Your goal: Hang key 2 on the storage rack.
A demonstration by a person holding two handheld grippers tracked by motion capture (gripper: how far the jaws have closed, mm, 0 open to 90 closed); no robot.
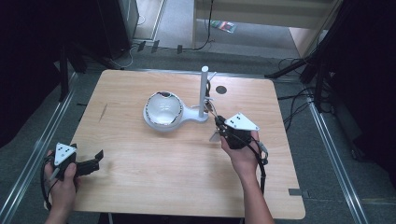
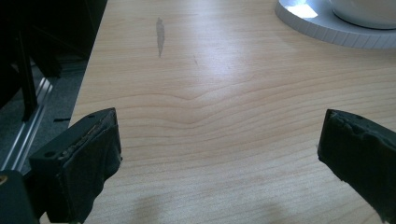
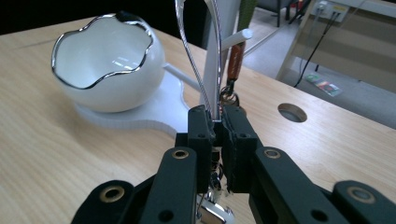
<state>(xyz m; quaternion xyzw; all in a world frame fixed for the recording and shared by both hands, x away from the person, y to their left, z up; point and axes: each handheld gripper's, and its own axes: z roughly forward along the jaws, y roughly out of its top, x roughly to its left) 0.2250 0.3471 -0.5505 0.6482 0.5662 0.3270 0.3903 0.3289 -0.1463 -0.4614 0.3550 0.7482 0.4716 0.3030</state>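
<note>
From the high view, a light wood table [image 1: 154, 172] has a white bowl [image 1: 163, 108] with a shiny wavy rim sitting on a flat white stand [image 1: 190, 113]. A white post [image 1: 204, 91] goes straight up from the stand, just to the right of the bowl. The right gripper [image 1: 218, 122] is held in the person's right hand [image 1: 243, 156], and its tips are right beside the bottom of the post. Its fingers look pressed together on something thin. The left gripper [image 1: 95, 160] is far away from the bowl, at the near left edge of the table, held in the left hand [image 1: 63, 179]. Its tips point to the right, along the table.

In the left gripper view, the two black padded fingers [image 2: 88, 154] are wide apart with bare table between them. Nothing is held. The edge of the white stand and the bottom of the bowl are far ahead of the fingers, up at the right.

In the right gripper view, the fingers [image 3: 201, 135] are squeezed tight on a thin silver wire loop [image 3: 194, 65] that goes up from between them. A small brown tag [image 3: 235, 60] hangs from a side peg [image 3: 236, 38] on the post, just past the fingertips. A bit of shiny metal [image 3: 212, 214] hangs below the fingers; I cannot tell what it is. The bowl sits ahead and to the left of the fingers. A round hole [image 3: 292, 112] in the table is off to the right
</note>
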